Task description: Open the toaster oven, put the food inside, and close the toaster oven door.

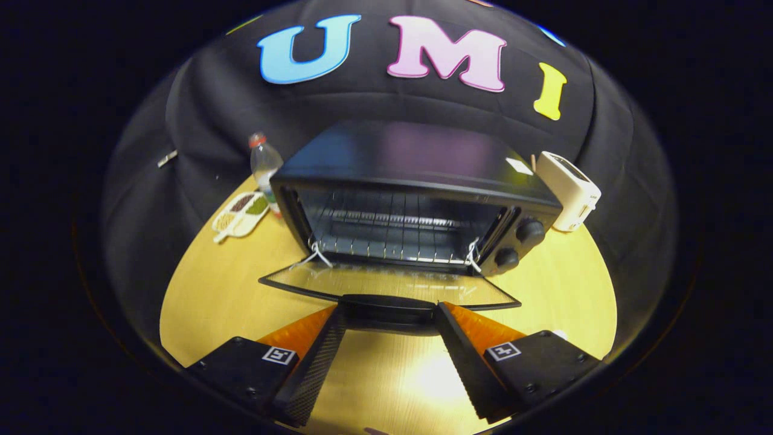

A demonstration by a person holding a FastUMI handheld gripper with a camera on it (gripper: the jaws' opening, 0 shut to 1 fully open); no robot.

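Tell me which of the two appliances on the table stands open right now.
The black toaster oven just beyond the fingers: its glass door lies folded down. The white toaster beside it is a closed box.

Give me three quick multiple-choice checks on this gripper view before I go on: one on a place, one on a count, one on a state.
1. Where does the clear plastic bottle with the red cap stand?
A. left of the black toaster oven, behind the divided snack tray
B. inside the oven
C. on top of the white pop-up toaster

2. How many round black knobs does the oven's front panel show?
A. one
B. two
C. four

3. How is the oven's glass door?
A. shut
B. folded down open
C. taken off

Answers: 1 A, the bottle rises beside the oven's left wall, past the tray. 2 B, one knob sits above the other. 3 B, the door lies flat, the wire rack exposed; the open gripper has its fingertips either side of the door's handle.
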